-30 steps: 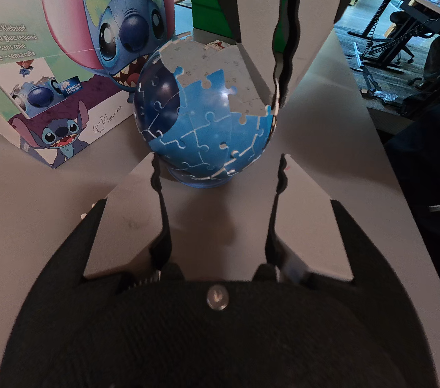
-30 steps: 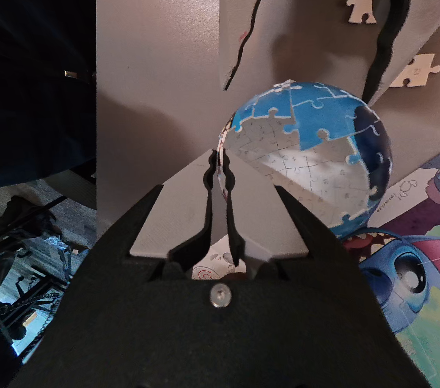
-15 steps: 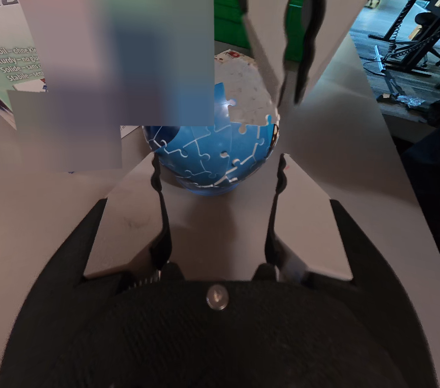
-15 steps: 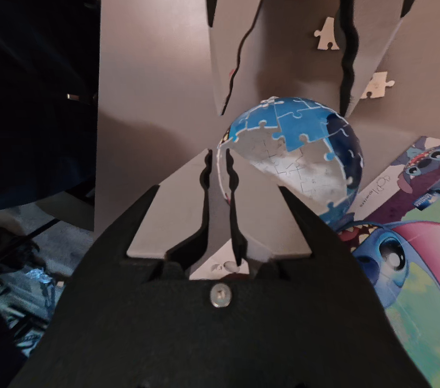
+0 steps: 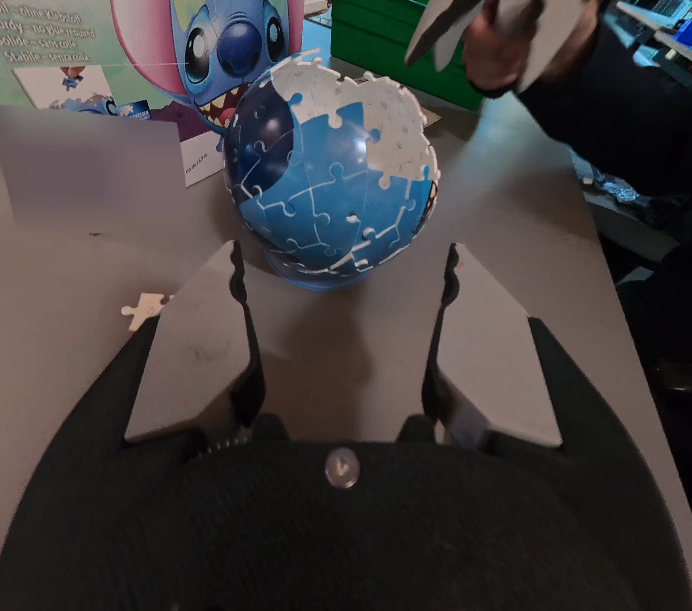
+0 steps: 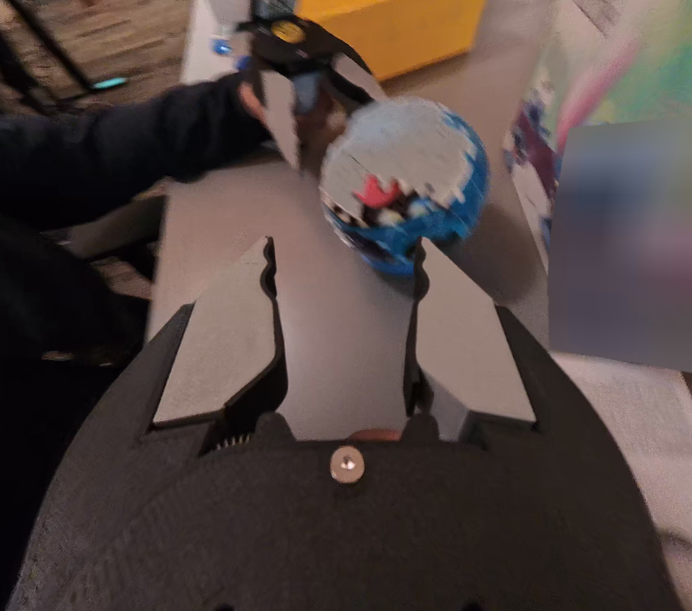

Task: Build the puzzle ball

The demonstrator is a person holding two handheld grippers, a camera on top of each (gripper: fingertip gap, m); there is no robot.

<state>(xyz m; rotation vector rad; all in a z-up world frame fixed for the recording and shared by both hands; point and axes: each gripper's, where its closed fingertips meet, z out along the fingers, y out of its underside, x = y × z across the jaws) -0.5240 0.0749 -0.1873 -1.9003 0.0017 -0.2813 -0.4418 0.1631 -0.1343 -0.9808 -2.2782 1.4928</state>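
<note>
The puzzle ball [image 5: 329,181] sits on its blue stand [image 5: 322,278] on the grey table. It is a partly built blue sphere, with the white insides of its pieces showing through a large gap at the top. It is blurred in the right wrist view [image 6: 404,188]. My left gripper [image 5: 342,248] is open and empty, just in front of the stand. My right gripper [image 6: 344,243] is open and empty, off the ball. It also shows raised at the upper right of the left wrist view [image 5: 466,76]. A loose white puzzle piece [image 5: 144,308] lies by my left finger.
The puzzle box [image 5: 149,12] stands behind the ball on the left. A green crate [image 5: 382,31] stands behind it. A yellow box [image 6: 393,5] sits at the far end of the table. The table edge [image 5: 618,293] runs along the right. A dark sleeve [image 6: 112,151] reaches in.
My right gripper was shut on the ball's rim. It has opened, let go, and swung up and away. My left gripper has drawn back slightly and stays open.
</note>
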